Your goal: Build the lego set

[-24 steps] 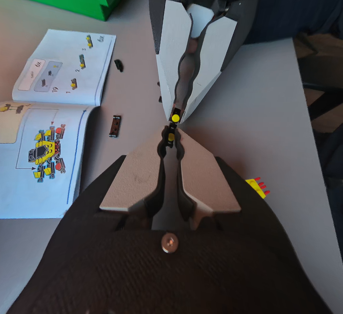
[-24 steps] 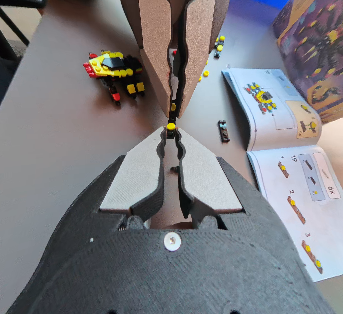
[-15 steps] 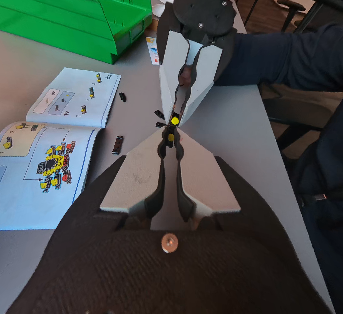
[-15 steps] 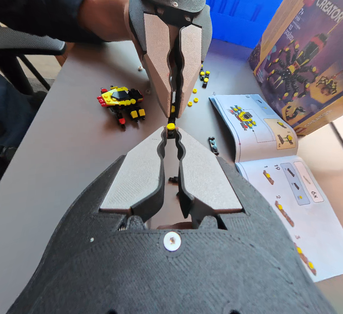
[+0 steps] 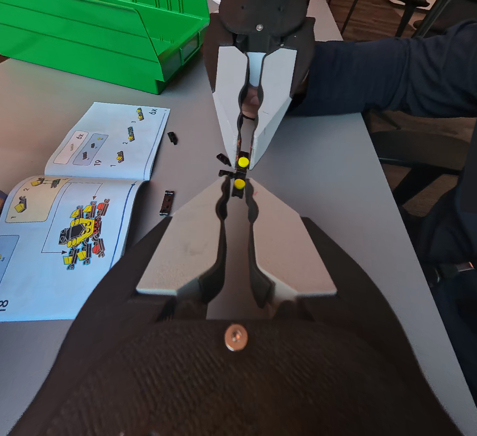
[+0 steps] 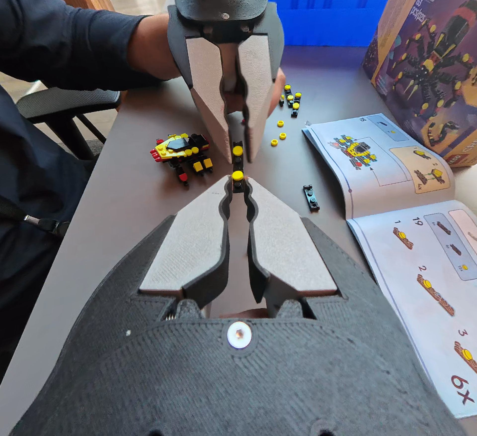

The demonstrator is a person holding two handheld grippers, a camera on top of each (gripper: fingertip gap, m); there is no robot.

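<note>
My left gripper (image 5: 238, 186) is shut on a small black lego plate with a yellow round stud (image 5: 239, 183). My right gripper (image 6: 237, 182) is shut on a similar black plate with a yellow stud (image 6: 237, 175). The two grippers meet tip to tip above the grey table (image 5: 322, 165), and the two plates touch end to end in one line. The right gripper (image 5: 243, 163) faces me in the left wrist view, and the left gripper (image 6: 237, 156) faces me in the right wrist view. I cannot tell whether the plates are clipped together. A part-built yellow, black and red model (image 6: 180, 152) lies on the table.
An open instruction booklet (image 5: 103, 139) (image 6: 387, 165) lies beside the grippers, with a loose black plate (image 5: 167, 203) (image 6: 311, 198) near it. Yellow studs (image 6: 280, 136) and built black-yellow strips (image 6: 291, 100) lie farther off. A green bin (image 5: 103, 23), a blue bin (image 6: 322, 11) and the set's box (image 6: 426, 75) stand at the back. My left and right fingertips are right by each other.
Both grippers have tilted from pointing steeply down to more level, so more of the room shows. Their tips stay together on the two plates.
</note>
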